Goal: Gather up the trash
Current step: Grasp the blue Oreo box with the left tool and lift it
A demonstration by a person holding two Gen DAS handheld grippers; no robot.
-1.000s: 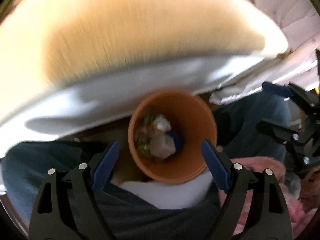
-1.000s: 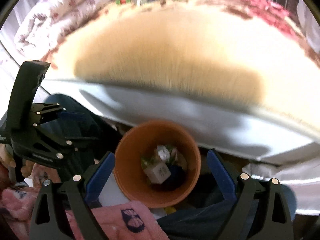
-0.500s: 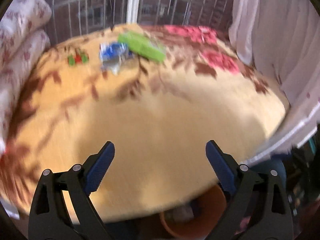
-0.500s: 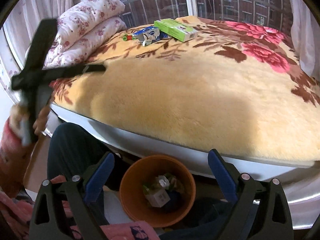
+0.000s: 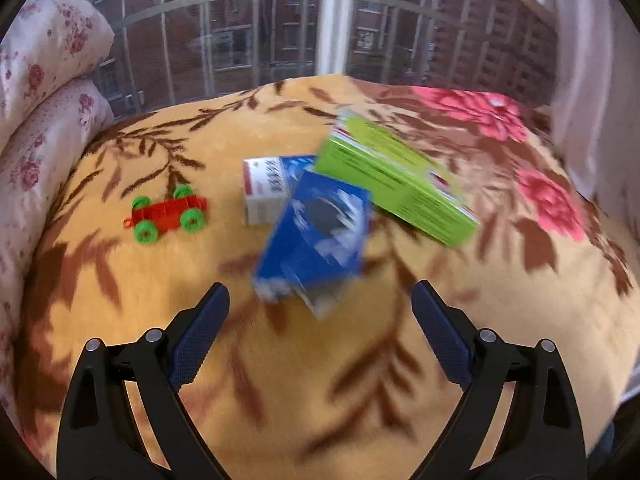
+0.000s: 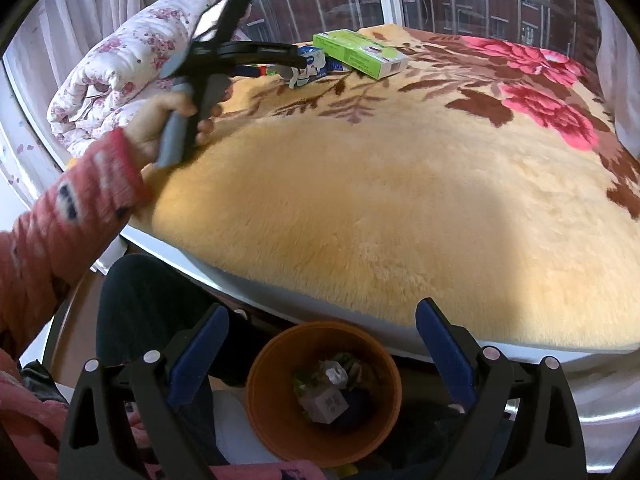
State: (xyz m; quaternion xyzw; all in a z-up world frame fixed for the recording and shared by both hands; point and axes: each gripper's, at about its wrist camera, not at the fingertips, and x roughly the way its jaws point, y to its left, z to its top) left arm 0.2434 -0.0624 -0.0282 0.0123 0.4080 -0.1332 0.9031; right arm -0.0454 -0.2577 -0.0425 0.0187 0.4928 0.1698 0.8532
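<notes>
I read no lettering on the blue carton point(image 5: 316, 236); my left tool point(image 5: 320, 320) gapes empty above it, angled down.

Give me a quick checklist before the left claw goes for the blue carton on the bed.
1. Left claw open and empty: ok.
2. Crumpled blue cardboard carton ahead between the fingers: ok, not yet touched.
3. Carton free of neighbours: cannot tell; it overlaps the white and red box and the long green box in this view.
4. Red toy car with green wheels clear of the approach: ok, off to the left.
5. Orange plastic bin has room: ok.
6. Right claw empty: ok.
</notes>
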